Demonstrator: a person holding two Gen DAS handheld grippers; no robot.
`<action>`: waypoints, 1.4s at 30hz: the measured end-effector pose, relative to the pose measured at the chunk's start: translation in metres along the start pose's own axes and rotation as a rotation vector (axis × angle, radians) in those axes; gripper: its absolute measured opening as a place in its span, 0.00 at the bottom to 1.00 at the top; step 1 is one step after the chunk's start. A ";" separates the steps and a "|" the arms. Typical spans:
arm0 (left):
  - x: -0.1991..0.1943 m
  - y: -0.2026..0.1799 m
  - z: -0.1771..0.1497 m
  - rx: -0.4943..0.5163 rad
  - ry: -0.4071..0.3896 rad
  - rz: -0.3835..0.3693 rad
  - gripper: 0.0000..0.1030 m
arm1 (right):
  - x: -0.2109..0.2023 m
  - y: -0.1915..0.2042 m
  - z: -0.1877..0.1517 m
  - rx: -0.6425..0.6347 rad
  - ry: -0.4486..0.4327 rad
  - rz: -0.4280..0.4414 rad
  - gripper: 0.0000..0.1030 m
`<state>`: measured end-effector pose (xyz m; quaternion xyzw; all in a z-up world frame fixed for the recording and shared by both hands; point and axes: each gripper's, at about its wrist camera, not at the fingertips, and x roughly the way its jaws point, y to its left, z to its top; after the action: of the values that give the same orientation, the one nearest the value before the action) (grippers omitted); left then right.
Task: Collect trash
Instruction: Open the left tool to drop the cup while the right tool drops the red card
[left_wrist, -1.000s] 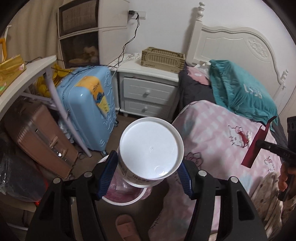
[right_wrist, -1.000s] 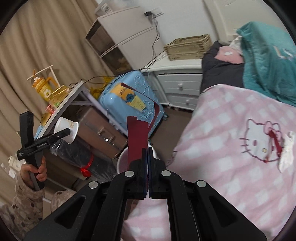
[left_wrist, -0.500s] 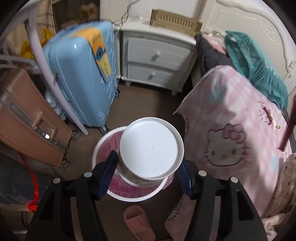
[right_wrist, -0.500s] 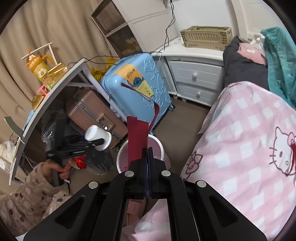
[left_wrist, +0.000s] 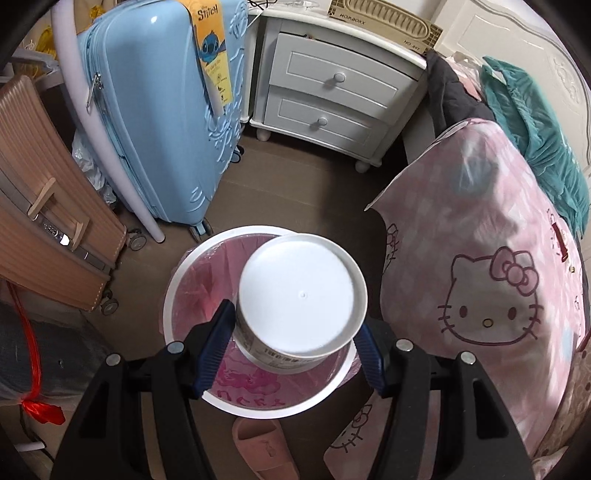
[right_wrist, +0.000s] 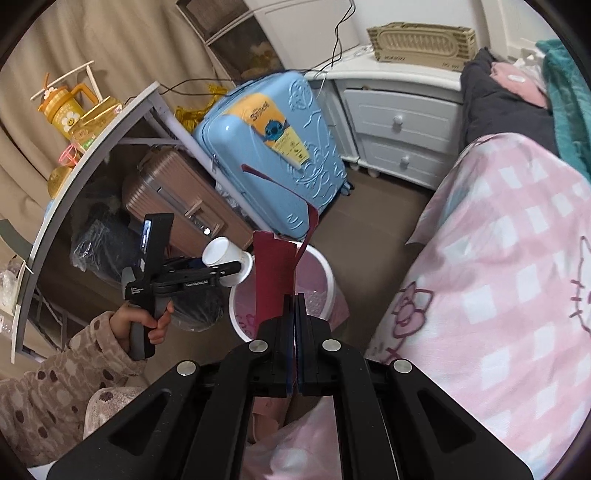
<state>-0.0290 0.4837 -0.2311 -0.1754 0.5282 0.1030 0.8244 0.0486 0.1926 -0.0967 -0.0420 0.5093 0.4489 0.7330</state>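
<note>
My left gripper (left_wrist: 293, 347) is shut on a white lidded cup (left_wrist: 301, 299), holding it right above the white trash bin (left_wrist: 173, 295) with a pink liner on the floor. The same cup (right_wrist: 225, 258) and left gripper (right_wrist: 207, 273) show in the right wrist view, at the bin's (right_wrist: 328, 273) left rim. My right gripper (right_wrist: 294, 310) is shut on a dark red paper wrapper (right_wrist: 275, 277) that sticks up over the bin's near side.
A blue suitcase (left_wrist: 162, 110) and a brown suitcase (left_wrist: 40, 206) stand left of the bin. A white nightstand (left_wrist: 332, 88) is behind. The bed with a pink Hello Kitty cover (left_wrist: 480, 288) fills the right. A pink slipper (left_wrist: 266, 446) lies in front of the bin.
My left gripper has tilted down and moved over the bin with the cup. My right gripper has come closer to the bin with the red wrapper.
</note>
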 end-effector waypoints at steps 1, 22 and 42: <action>0.003 0.000 0.000 0.007 0.010 0.000 0.61 | 0.003 0.003 0.000 -0.003 0.003 0.003 0.01; -0.092 0.022 -0.061 -0.140 0.007 0.194 0.95 | 0.089 0.057 0.012 -0.161 0.138 0.049 0.01; -0.197 0.012 -0.127 -0.378 0.012 0.280 0.95 | 0.315 0.061 -0.002 -0.315 0.391 -0.106 0.01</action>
<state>-0.2224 0.4475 -0.1028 -0.2525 0.5234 0.3124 0.7515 0.0287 0.4213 -0.3202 -0.2681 0.5623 0.4669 0.6277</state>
